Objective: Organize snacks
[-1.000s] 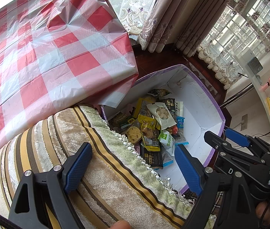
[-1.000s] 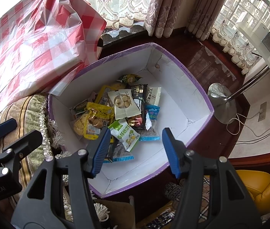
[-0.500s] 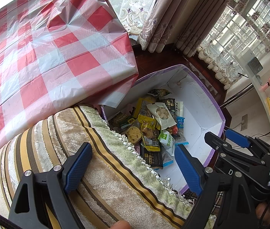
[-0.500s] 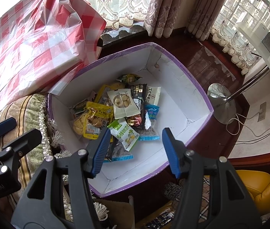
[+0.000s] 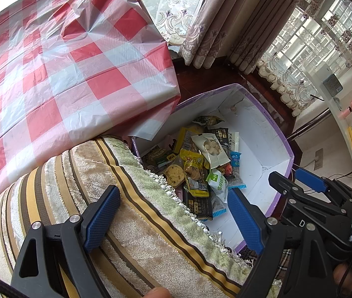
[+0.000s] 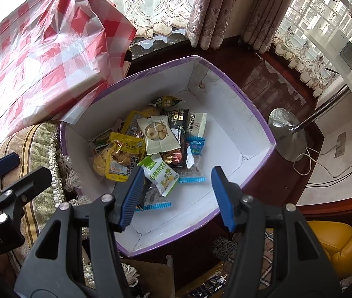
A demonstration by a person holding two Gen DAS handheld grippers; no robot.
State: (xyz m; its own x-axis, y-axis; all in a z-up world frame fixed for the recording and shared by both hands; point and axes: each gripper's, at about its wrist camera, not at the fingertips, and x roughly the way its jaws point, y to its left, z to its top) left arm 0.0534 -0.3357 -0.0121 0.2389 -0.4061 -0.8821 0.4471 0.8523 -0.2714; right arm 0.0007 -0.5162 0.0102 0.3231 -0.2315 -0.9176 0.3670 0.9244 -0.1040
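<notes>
A white box with a purple rim [image 6: 238, 92] stands on the dark wood floor and holds several snack packets [image 6: 156, 139]. The box also shows in the left wrist view [image 5: 272, 126], with the snack packets [image 5: 200, 164] piled at its left side. My right gripper [image 6: 176, 193] is open and empty, hovering above the box's near side. My left gripper [image 5: 173, 216] is open and empty, held over a striped cushion [image 5: 126, 213] to the left of the box. The right gripper appears in the left wrist view [image 5: 307, 186].
A red-and-white checked plastic cloth [image 5: 51, 74] covers the table at the left and overhangs the box's corner. Curtains [image 6: 208, 12] hang behind. A lamp base [image 6: 287, 134] and white cable lie on the floor at the right. A yellow cushion [image 6: 344, 245] sits at lower right.
</notes>
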